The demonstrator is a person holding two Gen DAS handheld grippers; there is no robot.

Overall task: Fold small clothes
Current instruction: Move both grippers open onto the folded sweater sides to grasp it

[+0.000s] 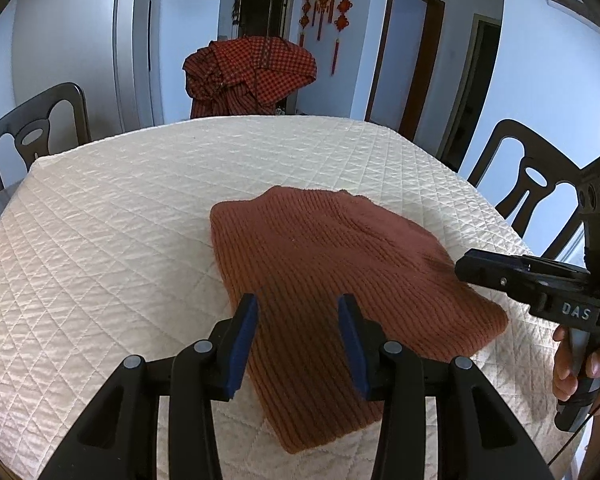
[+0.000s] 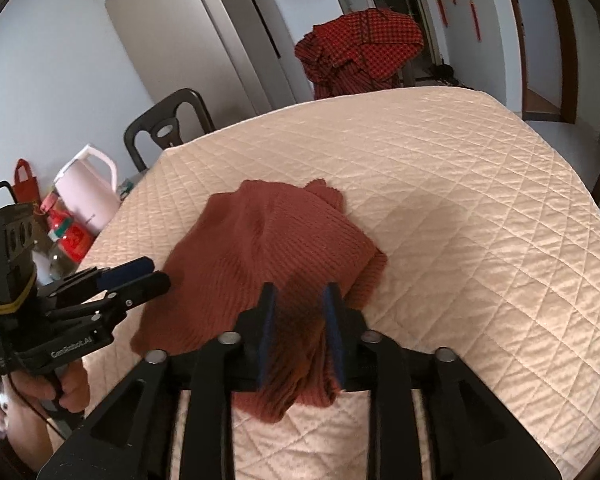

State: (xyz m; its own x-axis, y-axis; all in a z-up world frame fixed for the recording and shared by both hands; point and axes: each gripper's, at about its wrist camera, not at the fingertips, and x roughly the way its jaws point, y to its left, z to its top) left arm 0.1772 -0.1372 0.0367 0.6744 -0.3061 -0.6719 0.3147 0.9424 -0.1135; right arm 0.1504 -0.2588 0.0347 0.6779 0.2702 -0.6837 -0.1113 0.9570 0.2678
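A rust-red ribbed knit sweater (image 1: 324, 264) lies folded on the cream quilted table cover (image 1: 120, 208). My left gripper (image 1: 298, 310) hovers over the sweater's near left part, open, with nothing pinched between its blue pads. It also appears from the side as the left gripper (image 2: 156, 274), at the sweater's left edge. My right gripper (image 2: 300, 306) is low over the sweater's (image 2: 268, 248) bunched near edge. Its jaws stand apart, with dark folds of the knit between them, not visibly pressed. The right gripper (image 1: 470, 266) also shows at the sweater's right edge, held by a hand (image 1: 572, 368).
Dark wooden chairs (image 1: 40, 128) stand around the table, and one at the far side is draped with red checked cloth (image 1: 248, 76). Left of the table are a pink kettle (image 2: 88, 196), a bottle (image 2: 66, 236) and a small red bag (image 2: 22, 180).
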